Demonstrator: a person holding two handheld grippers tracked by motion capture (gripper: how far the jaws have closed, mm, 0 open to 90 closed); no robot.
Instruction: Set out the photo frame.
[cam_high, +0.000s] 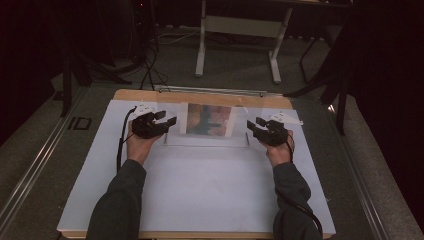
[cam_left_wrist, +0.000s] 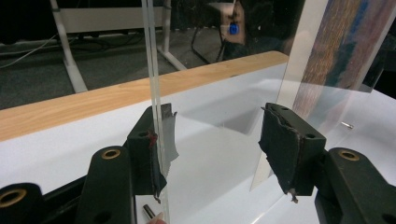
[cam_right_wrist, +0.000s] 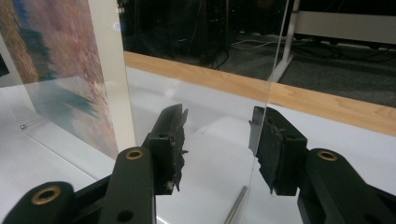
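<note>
Two claws flank acrylic frame (cam_high: 207, 120)

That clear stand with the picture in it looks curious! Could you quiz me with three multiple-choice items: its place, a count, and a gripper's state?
1. Where does the clear frame stand?
A. near the table's far edge
B. on the floor
C. at the near edge

2. How many grippers are at it?
A. one
B. two
C. four

3. The left gripper is:
A. shut tight
B. open around the frame's edge
C. lying on the table

Key: A, it stands close to the wooden far edge; B, one at each end; B, a wide gap shows between the jaws.
</note>
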